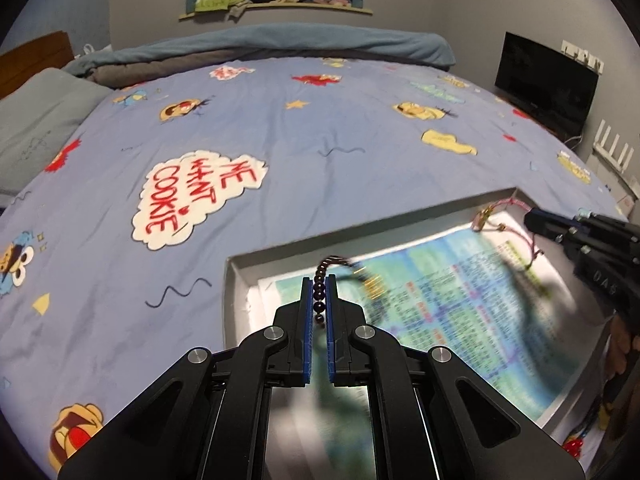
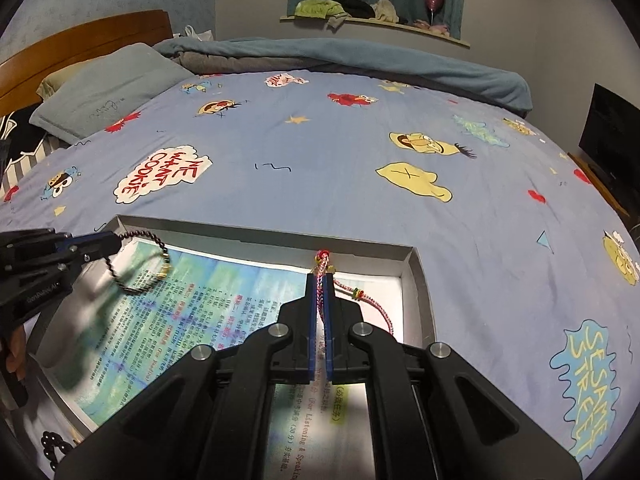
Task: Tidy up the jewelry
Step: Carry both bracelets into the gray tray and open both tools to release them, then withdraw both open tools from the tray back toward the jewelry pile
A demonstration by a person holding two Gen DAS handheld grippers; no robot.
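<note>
Left gripper (image 1: 319, 296) with fingers pinching a dark beaded bracelet (image 2: 138, 270), held up over the far left corner of the grey tray (image 2: 420, 280) on the bed (image 2: 320, 160). Right gripper (image 2: 319, 296) with fingers pressed onto a pink braided cord bracelet (image 2: 376, 304), lifted near the tray's far right corner, loose end trailing down toward the printed sheet (image 2: 200, 300) lining the tray.

Risks, as judged from here:
- Beaded loop blurred, apparently swinging; a quick release likely to fling it past the tray's edge onto the bedsheet.
- Beads round and hard between flat fingers; a slight slackening enough to let the strand slide out early.
- Thin cord gripped along a narrow line; possible snag on the tray wall while dragged, or tangling with its small coloured rings.
- Soft bed under the tray; a downward push likely to tilt it and shift what lies inside.

Readable writing: "ME WANT COOKIE" and "SESAME STREET" on the bedsheet; "For Listening & Speaking" among Chinese print on the sheet; lettering on the gripper bodies too blurred to read.
</note>
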